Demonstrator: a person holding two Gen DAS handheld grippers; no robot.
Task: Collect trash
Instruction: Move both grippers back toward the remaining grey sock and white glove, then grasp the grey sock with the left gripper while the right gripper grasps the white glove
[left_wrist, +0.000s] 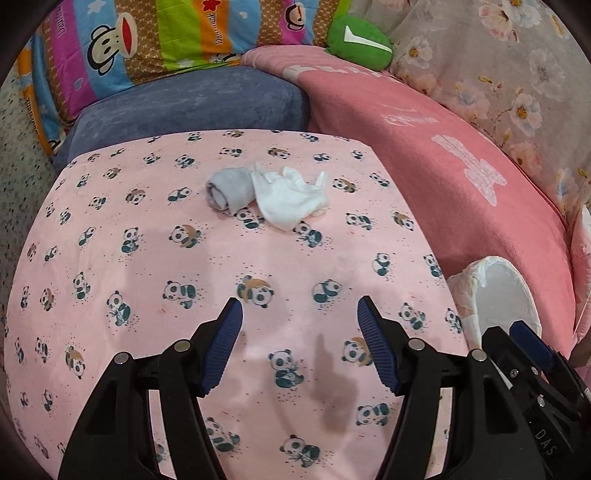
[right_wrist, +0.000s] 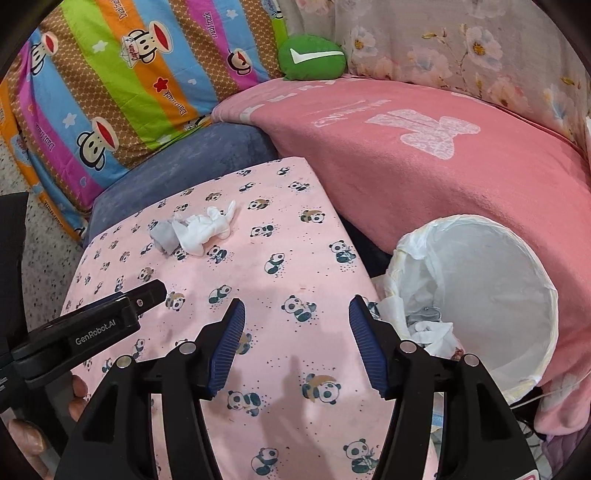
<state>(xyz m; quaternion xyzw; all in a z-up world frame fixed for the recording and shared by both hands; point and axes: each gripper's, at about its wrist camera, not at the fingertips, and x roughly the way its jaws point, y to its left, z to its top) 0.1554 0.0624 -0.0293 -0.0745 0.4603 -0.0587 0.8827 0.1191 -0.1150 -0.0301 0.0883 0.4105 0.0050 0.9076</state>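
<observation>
A crumpled white tissue (left_wrist: 291, 197) lies on the pink panda-print cushion (left_wrist: 147, 258), touching a grey wad (left_wrist: 227, 192) on its left. Both show in the right wrist view, the tissue (right_wrist: 205, 229) and the grey wad (right_wrist: 164, 236). A white-lined trash bin (right_wrist: 480, 295) stands right of the cushion with tissues inside; its rim shows in the left wrist view (left_wrist: 495, 295). My left gripper (left_wrist: 299, 314) is open and empty, above the cushion, short of the trash. My right gripper (right_wrist: 297, 314) is open and empty, over the cushion's right part beside the bin.
A pink blanket (left_wrist: 461, 166) lies right of the cushion, a blue-grey cushion (left_wrist: 192, 107) behind it. A striped monkey-print pillow (right_wrist: 122, 92), a green plush (right_wrist: 314, 57) and floral fabric (right_wrist: 461, 48) are at the back. Speckled floor (right_wrist: 44, 258) is at left.
</observation>
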